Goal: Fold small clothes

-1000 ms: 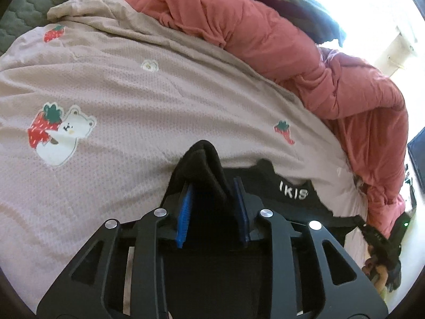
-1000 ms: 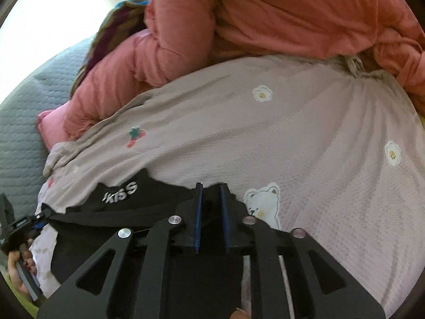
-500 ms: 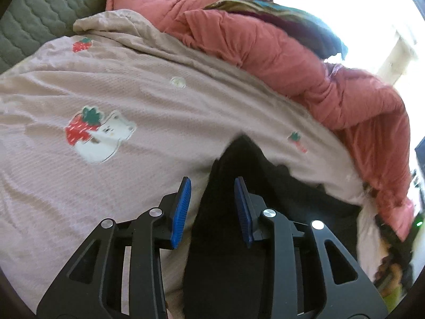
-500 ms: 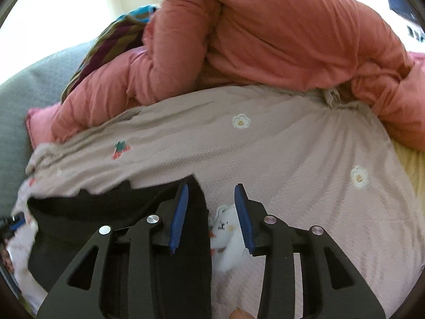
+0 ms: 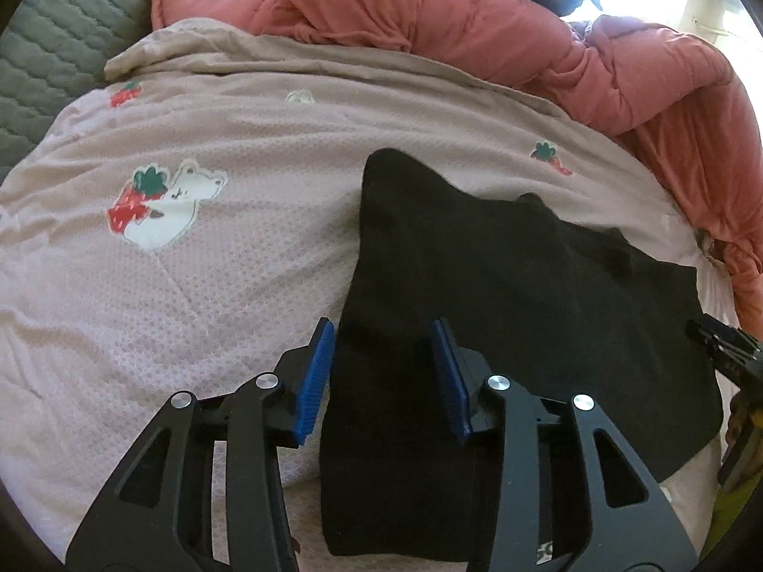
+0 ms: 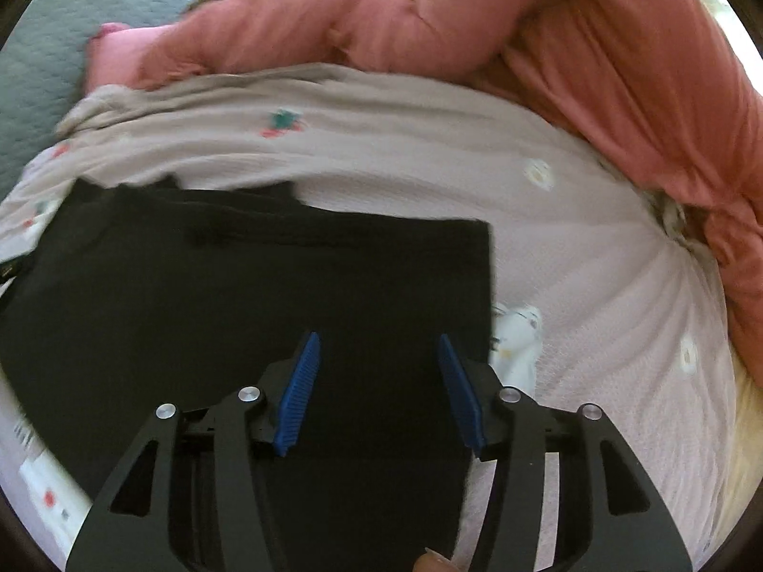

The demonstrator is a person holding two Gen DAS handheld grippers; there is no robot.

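A small black garment lies folded and flat on the pale pink bedspread; it also shows in the right wrist view. My left gripper is open and empty, its blue pads hovering over the garment's left edge. My right gripper is open and empty, above the garment's right part near its straight right edge. The right gripper's body shows at the far right of the left wrist view.
A bunched salmon-red duvet lies along the far side of the bed, also in the right wrist view. A grey quilted headboard stands at the far left. The bedspread carries bear and strawberry prints.
Both grippers opened and let go of the black garment, which now lies flat. Both have drawn back and risen a little.
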